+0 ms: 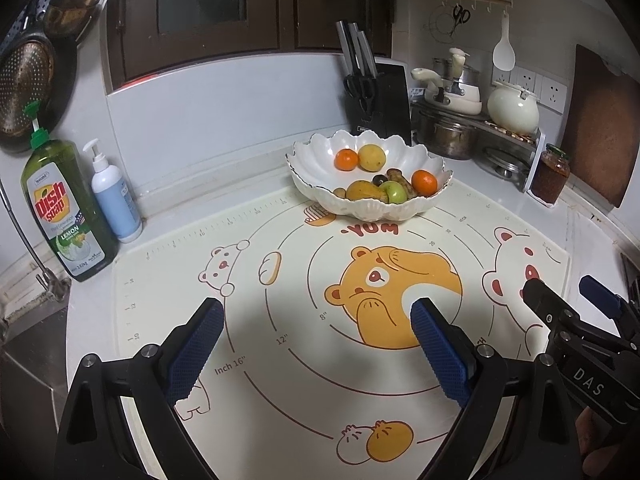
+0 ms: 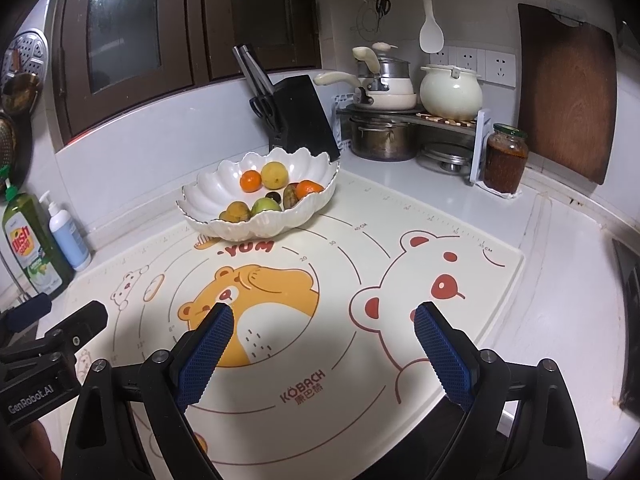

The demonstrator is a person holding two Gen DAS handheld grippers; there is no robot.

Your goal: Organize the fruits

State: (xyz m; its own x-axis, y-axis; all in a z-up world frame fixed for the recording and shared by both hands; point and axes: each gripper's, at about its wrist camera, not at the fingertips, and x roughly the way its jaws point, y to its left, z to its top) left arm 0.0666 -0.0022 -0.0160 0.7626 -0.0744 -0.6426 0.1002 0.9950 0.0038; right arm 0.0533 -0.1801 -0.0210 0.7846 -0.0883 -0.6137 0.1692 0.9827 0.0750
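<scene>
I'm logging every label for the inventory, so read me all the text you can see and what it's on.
"Dish soap", "LEMON": green bottle
"YUM", "Inch 16"", "12"", "8"", "KÖBACH": baking mat
"DAS": right gripper
"GenRobot.AI": left gripper
White pump bottle label, the mat's ruler marks: too small to read.

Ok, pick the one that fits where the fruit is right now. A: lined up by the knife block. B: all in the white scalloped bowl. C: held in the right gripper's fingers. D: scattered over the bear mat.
B: the oranges and the other fruit sit inside the white scalloped bowl; the bear mat carries none.
</scene>
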